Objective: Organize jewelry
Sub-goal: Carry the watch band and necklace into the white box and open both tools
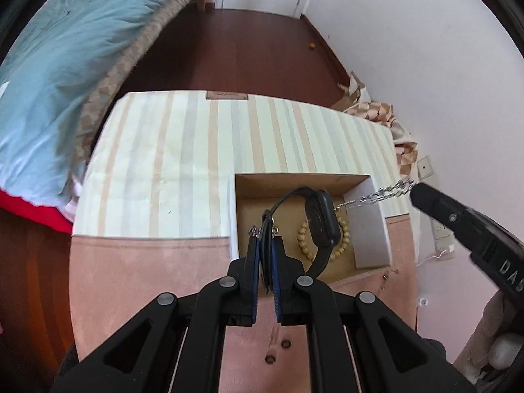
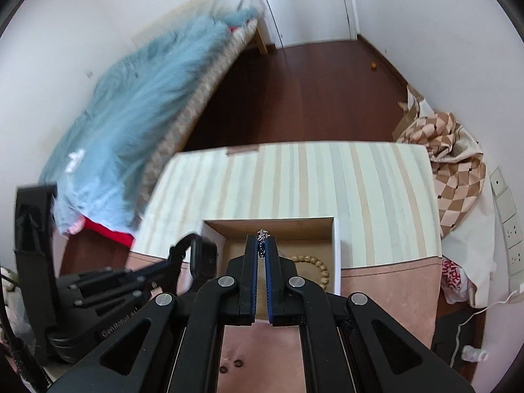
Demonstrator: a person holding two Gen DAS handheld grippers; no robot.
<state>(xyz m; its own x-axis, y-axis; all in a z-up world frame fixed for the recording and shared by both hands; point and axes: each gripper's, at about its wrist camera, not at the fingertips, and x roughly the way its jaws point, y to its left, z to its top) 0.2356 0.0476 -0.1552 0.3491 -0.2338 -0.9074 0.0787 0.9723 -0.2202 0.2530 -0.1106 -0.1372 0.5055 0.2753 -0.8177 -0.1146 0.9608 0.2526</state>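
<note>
My left gripper is shut on the strap of a black smartwatch, which hangs over an open cardboard box. A wooden bead bracelet lies on the box floor beneath the watch. At the right, my right gripper is shut on a silver chain that trails over the box's right wall. In the right wrist view, the right gripper pinches the silver chain above the box, with the bead bracelet below. The left gripper with the watch is at the left.
The box rests on a table with a striped cloth and a pink surface. A bed with a blue blanket stands to the left. A checkered cloth and wall sockets are at the right, with dark wood floor beyond.
</note>
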